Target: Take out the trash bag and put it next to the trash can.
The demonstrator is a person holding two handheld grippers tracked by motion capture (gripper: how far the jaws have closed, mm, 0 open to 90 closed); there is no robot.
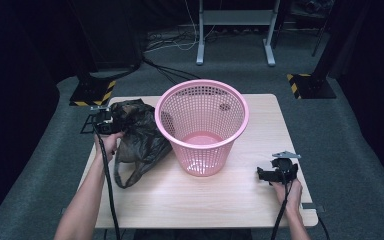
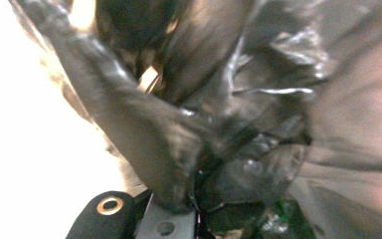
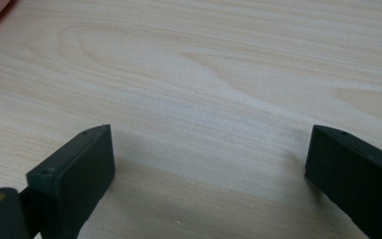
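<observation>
Forearms are coming in from the bottom of the high view, where the left gripper (image 1: 105, 121) is clamping the black plastic bag (image 1: 137, 137) lying just left of the pink basket (image 1: 202, 125), its long axis running toward the person along the table (image 1: 260, 200), while the right gripper (image 1: 272, 173) is sitting well apart on bare wood. Crumpled black film is crowding the left gripper view, pinched in the closed jaws. Wide-open, empty jaws are resting over clear wood in the right gripper view.
</observation>
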